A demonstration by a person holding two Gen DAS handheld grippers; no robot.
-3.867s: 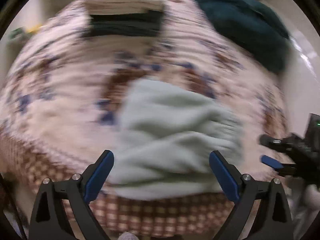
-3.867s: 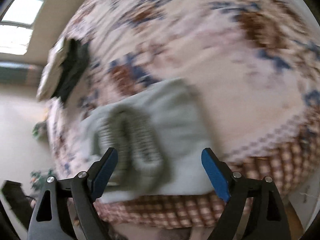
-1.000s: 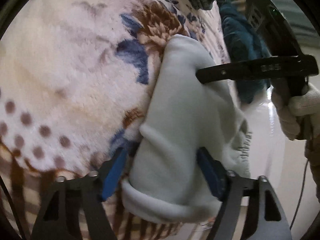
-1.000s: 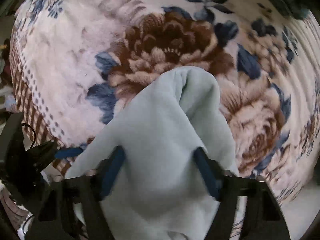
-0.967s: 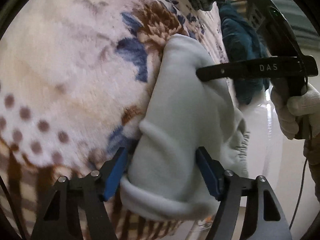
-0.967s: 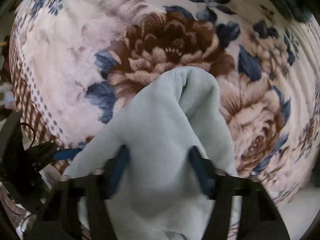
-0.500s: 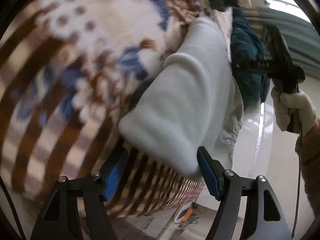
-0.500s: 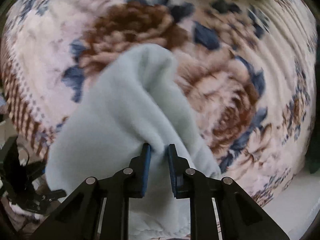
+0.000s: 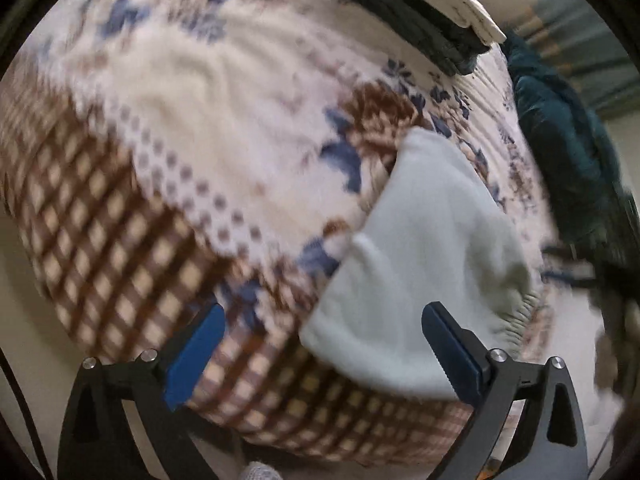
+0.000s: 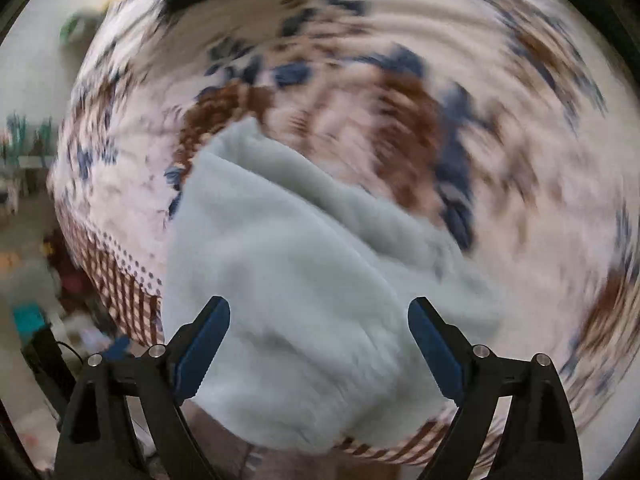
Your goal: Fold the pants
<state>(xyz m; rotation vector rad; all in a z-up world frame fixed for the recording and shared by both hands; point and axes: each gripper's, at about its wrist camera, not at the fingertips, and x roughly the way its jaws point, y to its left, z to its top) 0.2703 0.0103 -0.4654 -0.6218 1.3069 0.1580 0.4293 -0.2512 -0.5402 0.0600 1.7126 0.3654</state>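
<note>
The pants, pale mint fleece, lie bundled in a loose fold at the near edge of the bed, on the blanket; one end hangs slightly over the checked border. The left gripper hangs off the bed edge, its jaws spread wide and empty, the pants lying beyond and to its right. The right gripper hovers over the pants, jaws likewise spread and holding nothing. At the far side of the blanket sit stacked clothes, and a teal garment lies to the right. Both views are blurred.
</note>
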